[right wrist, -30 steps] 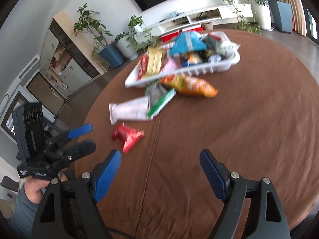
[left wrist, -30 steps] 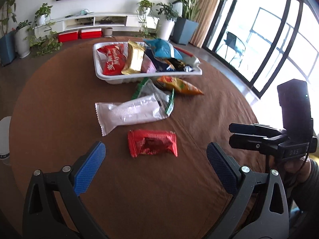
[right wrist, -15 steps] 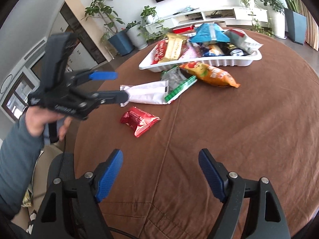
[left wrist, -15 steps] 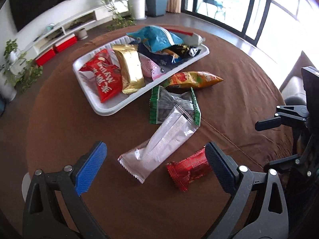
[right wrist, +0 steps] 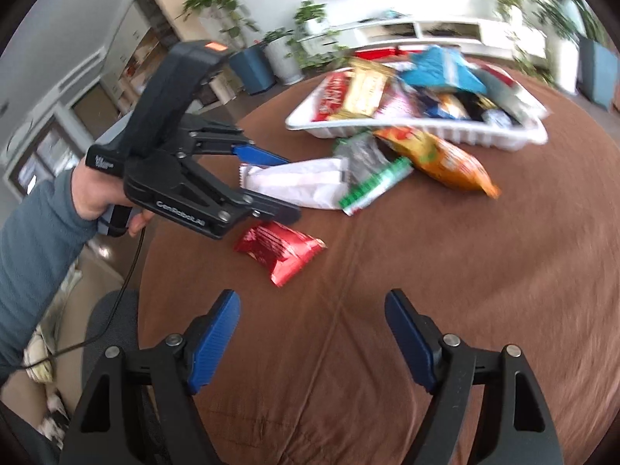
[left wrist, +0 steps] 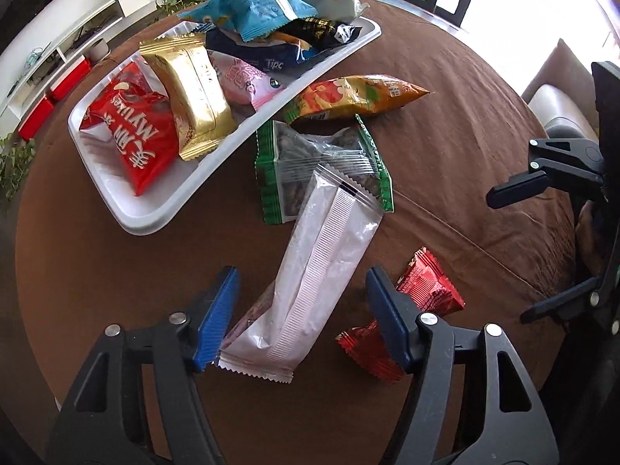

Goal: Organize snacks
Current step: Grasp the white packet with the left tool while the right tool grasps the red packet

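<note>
A long white snack packet lies on the brown table, its near end between the open fingers of my left gripper. The packet also shows in the right wrist view, with the left gripper over it. A small red packet lies just right of the left gripper's right finger. A green-edged clear packet and an orange chip bag lie beside the white tray, which holds several snacks. My right gripper is open and empty above bare cloth, short of the red packet.
The round table has a brown cloth with a seam. The right gripper hangs at the table's right edge in the left wrist view. Beyond are plants, a white TV shelf and windows.
My left gripper has moved forward and down, so the white packet now lies between its fingers. The right wrist view has swung slightly and is blurred; the right gripper stays open.
</note>
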A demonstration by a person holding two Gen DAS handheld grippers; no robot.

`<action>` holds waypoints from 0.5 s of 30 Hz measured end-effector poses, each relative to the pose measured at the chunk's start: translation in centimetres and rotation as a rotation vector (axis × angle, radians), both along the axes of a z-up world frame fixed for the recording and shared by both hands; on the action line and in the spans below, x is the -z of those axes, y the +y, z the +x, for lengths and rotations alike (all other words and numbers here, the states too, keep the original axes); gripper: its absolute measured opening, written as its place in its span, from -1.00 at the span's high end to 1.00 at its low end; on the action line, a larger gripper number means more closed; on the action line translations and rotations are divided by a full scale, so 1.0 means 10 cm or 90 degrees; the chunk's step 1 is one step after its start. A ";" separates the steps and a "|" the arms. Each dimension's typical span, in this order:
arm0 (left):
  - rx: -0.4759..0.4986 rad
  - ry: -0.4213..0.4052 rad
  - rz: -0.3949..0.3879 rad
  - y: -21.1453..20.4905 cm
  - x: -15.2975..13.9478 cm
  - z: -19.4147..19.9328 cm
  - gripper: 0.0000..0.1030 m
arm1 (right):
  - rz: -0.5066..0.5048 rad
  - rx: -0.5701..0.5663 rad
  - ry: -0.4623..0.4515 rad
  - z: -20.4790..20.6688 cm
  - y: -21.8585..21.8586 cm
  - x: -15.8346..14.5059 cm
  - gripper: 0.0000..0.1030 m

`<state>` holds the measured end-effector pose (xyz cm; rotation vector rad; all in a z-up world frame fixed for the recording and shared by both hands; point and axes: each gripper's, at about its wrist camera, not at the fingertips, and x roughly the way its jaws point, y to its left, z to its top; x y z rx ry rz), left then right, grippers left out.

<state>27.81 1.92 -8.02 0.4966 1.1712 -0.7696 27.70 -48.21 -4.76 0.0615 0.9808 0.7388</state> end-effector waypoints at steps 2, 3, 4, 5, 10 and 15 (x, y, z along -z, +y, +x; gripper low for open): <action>-0.003 0.002 -0.006 0.03 0.01 0.00 -0.26 | -0.021 -0.045 -0.025 0.05 0.15 -0.03 -0.54; -0.004 0.002 -0.010 0.05 0.01 0.00 -0.27 | -0.031 -0.064 -0.035 0.08 0.21 -0.03 -0.54; -0.003 0.005 -0.015 0.08 0.01 -0.01 -0.27 | -0.044 -0.090 -0.045 0.11 0.28 -0.04 -0.54; -0.002 0.009 -0.021 0.09 0.02 -0.01 -0.27 | -0.055 -0.114 -0.054 0.14 0.35 -0.04 -0.54; 0.007 0.009 -0.022 0.18 0.04 -0.03 -0.27 | -0.099 -0.209 -0.067 0.29 0.54 0.00 -0.49; 0.013 0.015 -0.032 0.21 0.06 -0.01 -0.27 | -0.119 -0.278 -0.077 0.35 0.67 -0.01 -0.47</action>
